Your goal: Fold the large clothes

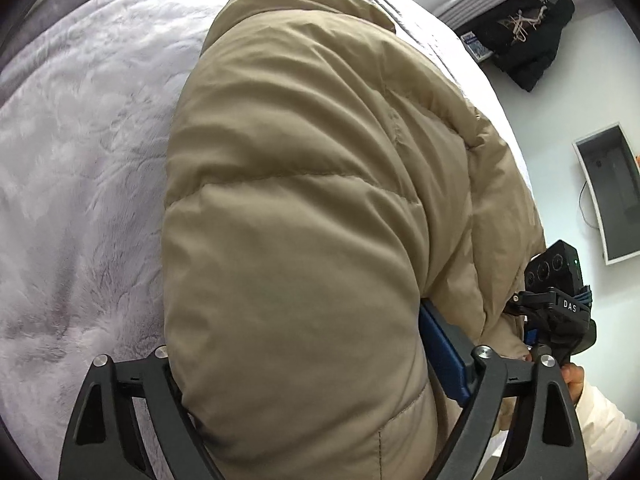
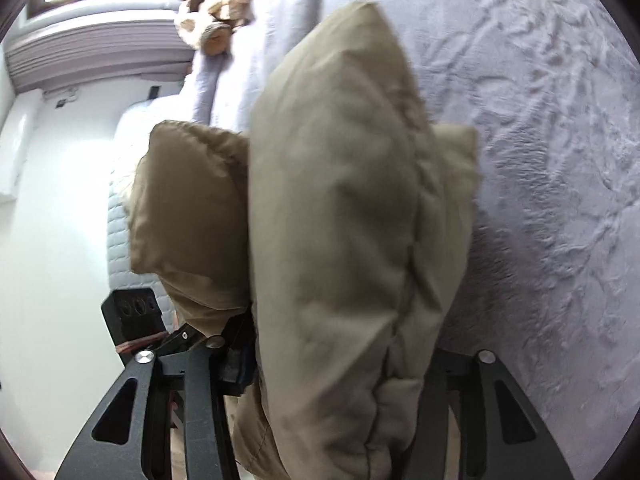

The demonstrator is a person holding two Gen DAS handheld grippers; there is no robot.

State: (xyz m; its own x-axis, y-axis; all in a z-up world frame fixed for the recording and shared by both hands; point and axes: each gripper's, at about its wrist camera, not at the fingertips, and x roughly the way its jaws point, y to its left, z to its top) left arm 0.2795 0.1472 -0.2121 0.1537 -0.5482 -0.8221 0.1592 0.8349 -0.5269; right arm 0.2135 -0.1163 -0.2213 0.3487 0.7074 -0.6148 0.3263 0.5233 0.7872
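A tan puffer jacket (image 1: pixel 300 160) lies bunched on the pale plush bedspread (image 1: pixel 80 160). In the left wrist view a thick fold of it fills my left gripper (image 1: pixel 296 340). The blue pad (image 1: pixel 440 352) on the right finger presses its side, and the other finger is hidden behind the fabric. My right gripper (image 1: pixel 560 312) sits just to the right, at the jacket's edge. In the right wrist view the jacket (image 2: pixel 340 200) stands up between the jaws of my right gripper (image 2: pixel 340 340) and casts a shadow on the bedspread (image 2: pixel 540 120). Both pads are covered. My left gripper (image 2: pixel 136 312) shows at lower left.
A brown patterned bundle (image 2: pixel 212 12) lies at the head of the bed. Off the bed's far side are a black garment (image 1: pixel 528 40) on the white floor and a grey open box (image 1: pixel 612 192). A hand in a white sleeve (image 1: pixel 576 380) holds the right gripper.
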